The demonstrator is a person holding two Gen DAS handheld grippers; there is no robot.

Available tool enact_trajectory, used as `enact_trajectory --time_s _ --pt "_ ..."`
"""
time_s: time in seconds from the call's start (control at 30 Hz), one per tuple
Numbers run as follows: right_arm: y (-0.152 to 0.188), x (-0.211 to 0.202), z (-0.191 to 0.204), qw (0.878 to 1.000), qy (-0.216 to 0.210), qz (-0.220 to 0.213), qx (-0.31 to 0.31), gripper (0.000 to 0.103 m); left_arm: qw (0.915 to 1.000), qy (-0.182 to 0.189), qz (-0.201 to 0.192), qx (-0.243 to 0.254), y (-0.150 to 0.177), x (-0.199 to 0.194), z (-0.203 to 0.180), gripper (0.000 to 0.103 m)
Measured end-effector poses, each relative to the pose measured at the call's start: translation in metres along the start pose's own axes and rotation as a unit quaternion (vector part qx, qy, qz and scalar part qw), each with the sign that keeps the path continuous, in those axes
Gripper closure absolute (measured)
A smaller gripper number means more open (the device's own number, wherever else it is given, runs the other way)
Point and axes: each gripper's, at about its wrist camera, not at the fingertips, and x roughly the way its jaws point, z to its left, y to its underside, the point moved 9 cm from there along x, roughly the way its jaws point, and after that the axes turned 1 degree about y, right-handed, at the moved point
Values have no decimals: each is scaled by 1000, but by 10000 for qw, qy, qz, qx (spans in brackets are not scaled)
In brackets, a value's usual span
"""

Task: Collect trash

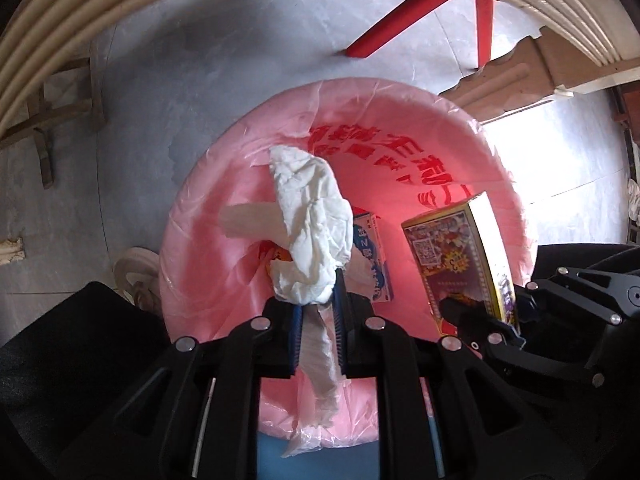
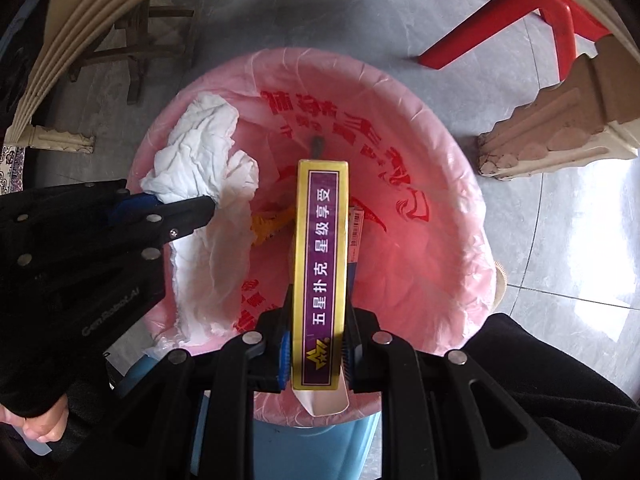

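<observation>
A blue bin lined with a pink bag (image 1: 224,216) (image 2: 440,200) with red print stands on the floor below both grippers. My left gripper (image 1: 318,308) is shut on a crumpled white tissue (image 1: 308,220) and holds it over the bin mouth; it shows in the right wrist view (image 2: 180,210) with the tissue (image 2: 200,160). My right gripper (image 2: 318,356) is shut on a yellow and purple card box (image 2: 320,264), held over the bin; the box also shows in the left wrist view (image 1: 460,256). A blue-white packet (image 1: 374,256) and yellow wrapper (image 2: 268,226) lie inside.
The floor is grey tile (image 1: 180,80). Red chair legs (image 2: 520,12) stand beyond the bin. A carved table foot (image 2: 560,120) is at the right, a beige table edge (image 1: 60,40) arcs overhead, and a dark wooden stool (image 2: 132,40) stands at the far left.
</observation>
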Motion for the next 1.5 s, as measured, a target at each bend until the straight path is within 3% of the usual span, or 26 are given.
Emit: enact_trajectory --time_s 0.17,0.27,0.33,0.37,0.47,0.93,1.1,1.23,1.37,1.5 --pt "0 4 -1 10000 0 40 -3 83 10000 -59 -11 32 0 0 -1 87" --pt "0 3 -2 10000 5 39 30 80 9999 -96 4 123 1 -1 -4 71" --pt "0 3 -2 10000 50 33 48 66 9994 -220 62 246 2 -1 -3 56" --pt "0 2 -3 10000 80 7 52 53 9993 -254 81 271 2 -1 -2 54" --pt "-1 -2 -4 9999 123 -61 28 48 9990 -321 101 297 3 -3 -3 51" --pt "4 -13 -17 9992 364 -172 59 48 9975 -646 9 286 8 -16 -8 47" --pt "11 -38 -23 9973 598 -421 93 48 9962 -762 -347 244 12 -44 -15 46" --pt "15 -73 -30 9936 671 -865 279 47 9937 -778 -801 133 12 -76 -21 46" --pt "21 -112 -37 9871 702 -1355 473 43 9877 -868 -1302 70 16 -111 -31 44" --pt "26 -165 -39 9733 927 -2049 465 43 9773 -969 -1882 96 21 -151 -47 40"
